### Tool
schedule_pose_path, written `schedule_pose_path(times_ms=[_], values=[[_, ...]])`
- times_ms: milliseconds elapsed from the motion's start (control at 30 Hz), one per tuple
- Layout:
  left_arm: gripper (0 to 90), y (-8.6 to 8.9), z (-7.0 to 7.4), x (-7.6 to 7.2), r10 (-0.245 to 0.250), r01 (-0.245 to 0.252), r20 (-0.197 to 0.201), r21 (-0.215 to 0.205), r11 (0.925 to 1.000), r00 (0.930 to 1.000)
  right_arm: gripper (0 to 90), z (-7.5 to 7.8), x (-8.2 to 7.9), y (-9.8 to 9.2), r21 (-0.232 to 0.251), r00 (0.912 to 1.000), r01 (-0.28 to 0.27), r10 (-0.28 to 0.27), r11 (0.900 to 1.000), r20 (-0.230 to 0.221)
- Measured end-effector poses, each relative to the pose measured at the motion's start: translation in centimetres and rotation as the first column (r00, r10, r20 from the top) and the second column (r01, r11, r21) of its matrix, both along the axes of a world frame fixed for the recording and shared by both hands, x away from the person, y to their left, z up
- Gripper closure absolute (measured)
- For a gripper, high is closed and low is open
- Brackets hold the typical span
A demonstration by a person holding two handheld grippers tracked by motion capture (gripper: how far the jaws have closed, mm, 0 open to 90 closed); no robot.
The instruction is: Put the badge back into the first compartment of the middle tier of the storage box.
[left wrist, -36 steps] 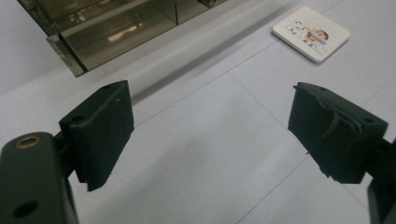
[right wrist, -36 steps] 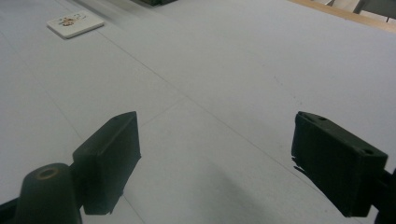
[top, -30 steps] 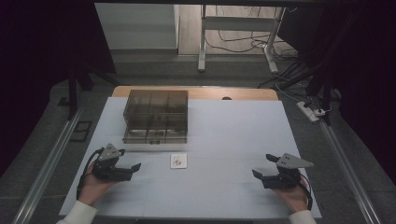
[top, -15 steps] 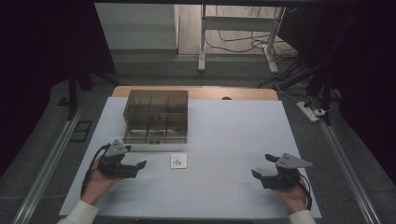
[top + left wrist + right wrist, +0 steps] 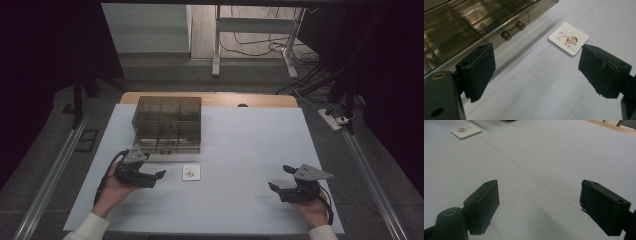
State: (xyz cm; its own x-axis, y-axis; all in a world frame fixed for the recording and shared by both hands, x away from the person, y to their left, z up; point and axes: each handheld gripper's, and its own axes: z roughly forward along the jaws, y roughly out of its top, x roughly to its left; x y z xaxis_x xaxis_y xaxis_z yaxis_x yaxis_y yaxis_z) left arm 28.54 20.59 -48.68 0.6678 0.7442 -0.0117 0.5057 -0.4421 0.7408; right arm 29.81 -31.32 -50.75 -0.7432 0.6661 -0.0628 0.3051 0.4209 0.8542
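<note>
A small white square tile (image 5: 191, 172) with a cartoon picture lies flat on the white table, just in front of a smoky transparent drawer box (image 5: 168, 123). My left gripper (image 5: 159, 176) hovers just left of the tile, open, nothing between its jaws. In the left gripper view the tile (image 5: 569, 38) sits ahead and to the right, and the box's metal handle (image 5: 512, 30) is ahead on the left. My right gripper (image 5: 276, 187) rests open near the table's front right. In the right gripper view the tile (image 5: 466, 131) lies far off at upper left.
The white table sheet (image 5: 250, 140) has a wooden edge (image 5: 270, 100) at the back. A metal rail (image 5: 50, 175) runs along the left side and a power strip (image 5: 332, 119) lies on the floor to the right.
My left gripper has moved to the right, closer to the tile. The right gripper has stayed put.
</note>
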Motion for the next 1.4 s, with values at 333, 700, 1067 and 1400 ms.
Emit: schedule_pose_path(times_ms=[333, 700, 1067, 1400], values=[[14.2, -2.1, 0.7, 0.7, -0.059, 0.059, -0.005, 0.007, 0.9982, 0.9983, 15.3, 0.0, 0.0, 0.1, 0.002, 1.0, -0.005, 0.005, 1.0, 0.0], [13.9, -3.8, 0.9, 1.7, -0.106, 0.106, -0.032, 0.019, 0.9941, 0.9939, 15.3, 0.2, -0.1, 0.0, 0.0, 1.0, -0.001, 0.001, 1.0, 0.008], [12.8, -6.2, 1.8, 3.1, -0.18, 0.183, -0.051, 0.047, 0.982, 0.9823, 15.4, 0.3, -0.3, 0.0, -0.002, 0.9999, -0.008, 0.008, 1.0, 0.008], [13.0, -7.6, 2.4, 4.8, -0.245, 0.247, -0.067, 0.027, 0.9685, 0.9671, 15.4, 0.1, -0.3, 0.1, -0.004, 1.0, -0.002, 0.002, 1.0, 0.001]])
